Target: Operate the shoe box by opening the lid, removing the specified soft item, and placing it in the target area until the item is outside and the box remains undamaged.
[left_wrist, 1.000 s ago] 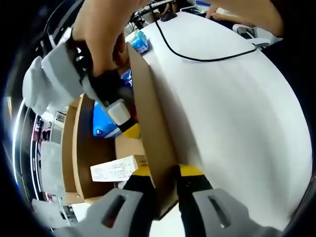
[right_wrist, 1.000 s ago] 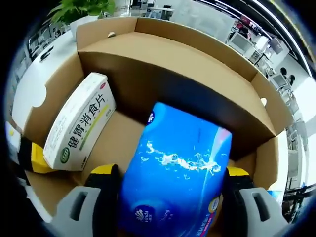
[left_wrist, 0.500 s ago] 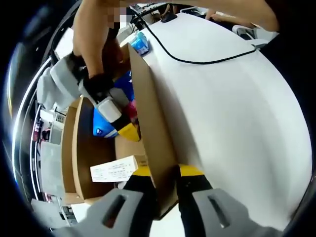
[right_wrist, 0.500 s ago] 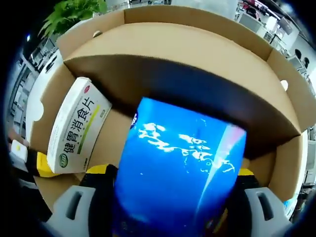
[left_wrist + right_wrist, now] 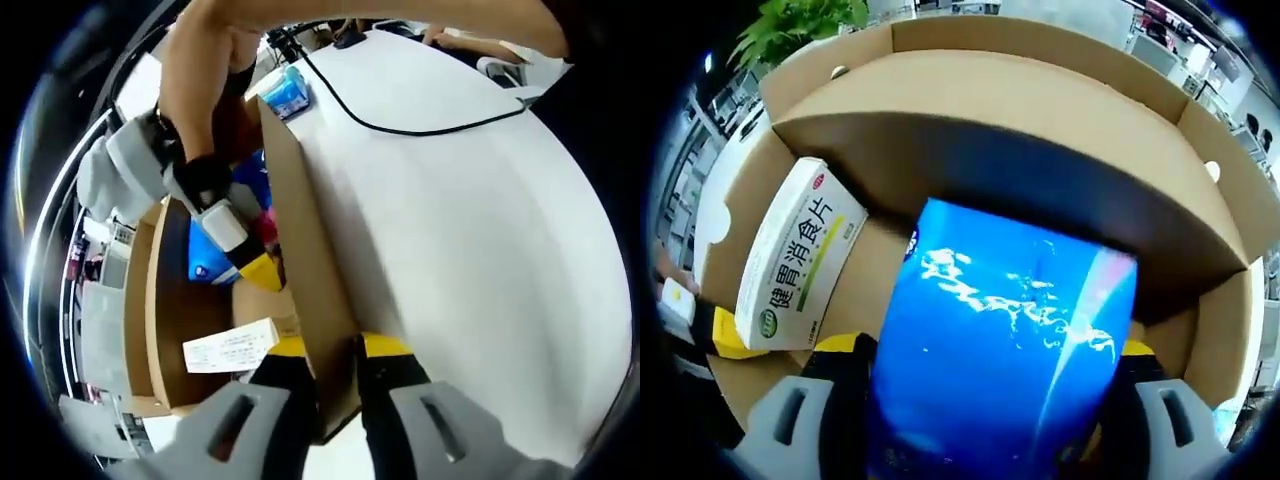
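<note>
**Open shoe box, blue soft pack gripped inside**

Right gripper point(image 5: 985, 375): jaws closed on the blue soft pack point(image 5: 1005, 350), one either side, held inside the shoe box point(image 5: 1010, 95) above its floor. In the left gripper view this gripper point(image 5: 225, 225) reaches down into the box, a person's hand point(image 5: 200, 90) on it.

White medicine carton point(image 5: 800, 255): green lettering, lying left of the pack against the box's side wall.

Left gripper point(image 5: 330, 355): yellow-tipped jaws closed on the cardboard edge of the box wall point(image 5: 300, 250).

White table point(image 5: 470, 230): right of the box, with a black cable point(image 5: 400, 115) across it.

Green plant point(image 5: 790, 25): beyond the box's far left corner.
</note>
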Demonstrator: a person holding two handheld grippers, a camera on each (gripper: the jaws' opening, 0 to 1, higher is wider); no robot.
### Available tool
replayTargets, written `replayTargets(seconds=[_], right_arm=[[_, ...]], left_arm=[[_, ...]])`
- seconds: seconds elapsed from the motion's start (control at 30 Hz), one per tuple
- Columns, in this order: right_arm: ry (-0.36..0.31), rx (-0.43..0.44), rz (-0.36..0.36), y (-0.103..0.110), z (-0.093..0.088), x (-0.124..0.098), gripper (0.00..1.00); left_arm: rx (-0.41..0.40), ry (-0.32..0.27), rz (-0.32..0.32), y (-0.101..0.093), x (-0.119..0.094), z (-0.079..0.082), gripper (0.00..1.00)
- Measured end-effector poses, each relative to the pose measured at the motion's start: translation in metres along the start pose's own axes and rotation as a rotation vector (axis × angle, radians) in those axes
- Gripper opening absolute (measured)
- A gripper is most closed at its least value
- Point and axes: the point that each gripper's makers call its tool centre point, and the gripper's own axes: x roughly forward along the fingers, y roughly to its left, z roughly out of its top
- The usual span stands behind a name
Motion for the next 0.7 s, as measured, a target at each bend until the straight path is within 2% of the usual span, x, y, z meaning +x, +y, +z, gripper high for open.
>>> replayTargets(seconds=[0.1,0.3,0.7], right_arm=[[-0.012,0.001,0.001,-0.0039,0.0048,0.0015,0.99],[-0.028,0.001,-0.006,-0.0005,-0.001,-0.0032,0.98],[0.005,0.047,-0.029,-0.0035,-0.0028,-0.0079,0.92]], left_arm=[[-0.001,0.004,0.003,0.0001,-0.0002,-0.0002,0.14],[0.003,0.001,0.002,-0.0005,0.0,-0.0003,0.13],[0.001,0.003,0.005,-0.0003,-0.0003,-0.0008,0.13]])
